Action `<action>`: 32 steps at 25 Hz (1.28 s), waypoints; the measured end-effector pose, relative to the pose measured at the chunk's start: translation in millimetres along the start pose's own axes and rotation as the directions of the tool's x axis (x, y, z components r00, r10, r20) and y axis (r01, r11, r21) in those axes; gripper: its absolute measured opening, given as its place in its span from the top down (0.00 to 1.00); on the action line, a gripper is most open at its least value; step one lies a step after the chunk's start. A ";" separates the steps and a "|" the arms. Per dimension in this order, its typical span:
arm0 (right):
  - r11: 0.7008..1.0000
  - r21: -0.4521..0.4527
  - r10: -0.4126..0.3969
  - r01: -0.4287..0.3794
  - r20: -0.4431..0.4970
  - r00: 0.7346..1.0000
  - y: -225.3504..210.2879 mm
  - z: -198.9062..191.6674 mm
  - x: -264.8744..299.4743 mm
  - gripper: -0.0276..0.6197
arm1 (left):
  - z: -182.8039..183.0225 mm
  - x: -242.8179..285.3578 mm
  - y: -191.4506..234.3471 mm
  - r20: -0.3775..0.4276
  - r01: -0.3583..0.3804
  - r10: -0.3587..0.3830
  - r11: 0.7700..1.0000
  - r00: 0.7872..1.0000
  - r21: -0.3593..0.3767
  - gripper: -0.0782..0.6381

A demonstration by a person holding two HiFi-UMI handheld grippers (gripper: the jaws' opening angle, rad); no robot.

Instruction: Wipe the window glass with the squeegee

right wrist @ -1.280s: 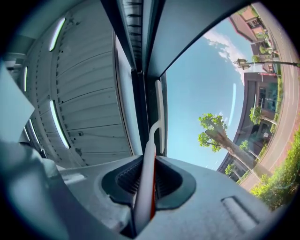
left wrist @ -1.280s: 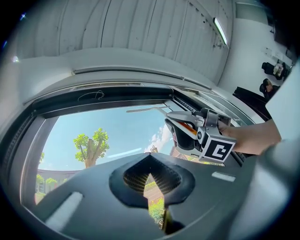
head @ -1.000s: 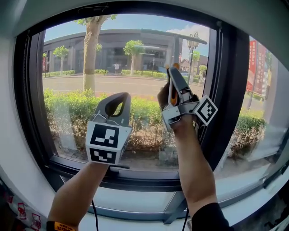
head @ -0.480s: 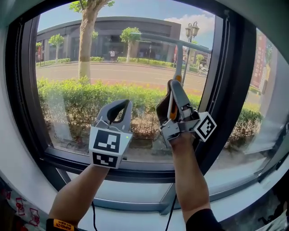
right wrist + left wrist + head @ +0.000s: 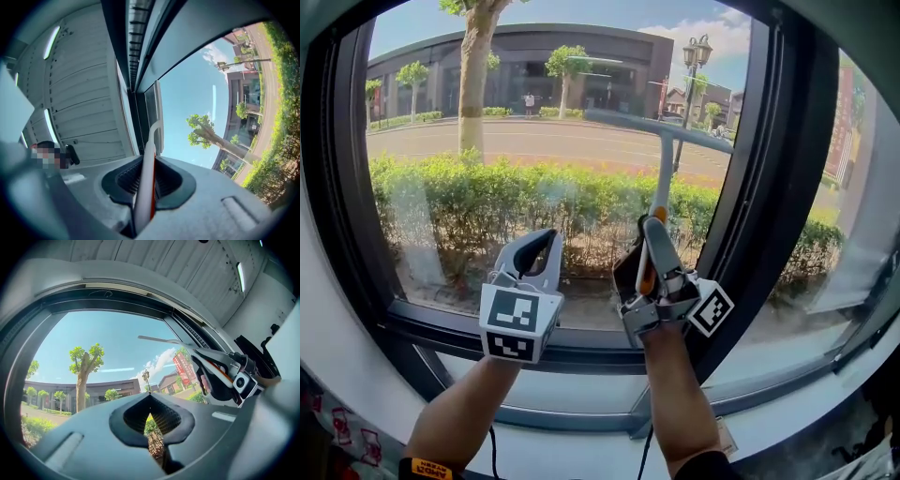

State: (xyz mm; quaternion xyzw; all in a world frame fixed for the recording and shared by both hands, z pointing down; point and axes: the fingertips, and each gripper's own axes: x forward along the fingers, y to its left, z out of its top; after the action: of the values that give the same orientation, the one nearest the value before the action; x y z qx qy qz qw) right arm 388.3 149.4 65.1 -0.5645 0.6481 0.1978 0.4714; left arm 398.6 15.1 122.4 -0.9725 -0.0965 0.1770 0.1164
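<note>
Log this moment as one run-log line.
right gripper: jaws shut on squeegee handle | blade: up at window glass, right side | left gripper: jaws shut, empty, low near sill

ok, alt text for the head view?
Right tool grips a squeegee by its handle, blade up at the window glass, right of centre. Left tool, shut and empty, is raised beside it; hedge, road and trees outside.

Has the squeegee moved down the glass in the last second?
Yes. The grey T-shaped squeegee held by the right gripper has come down toward the dark lower window frame.
</note>
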 end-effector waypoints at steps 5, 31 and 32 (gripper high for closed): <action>1.000 -0.009 -0.003 0.003 -0.011 1.000 0.3 1.6 -2.5 0.89 | -6.5 -1.0 -3.8 -0.013 -0.018 0.017 1.000 1.000 -0.011 0.87; 0.999 -0.045 0.003 -0.010 -0.150 0.989 -9.0 -295.5 224.6 0.89 | 28.1 -187.6 309.7 0.044 -0.344 0.342 0.924 0.939 0.164 0.87; 0.999 -0.039 0.001 -0.007 -0.145 0.989 -10.8 -304.5 234.5 0.89 | 29.3 -193.0 319.1 0.049 -0.348 0.344 0.924 0.938 0.162 0.87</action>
State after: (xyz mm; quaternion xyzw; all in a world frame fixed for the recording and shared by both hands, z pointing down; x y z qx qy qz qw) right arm 299.3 -221.7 17.8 -0.5852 0.6778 0.1701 0.4113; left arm 257.4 -327.9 74.7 -0.9592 0.0907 0.2120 0.1638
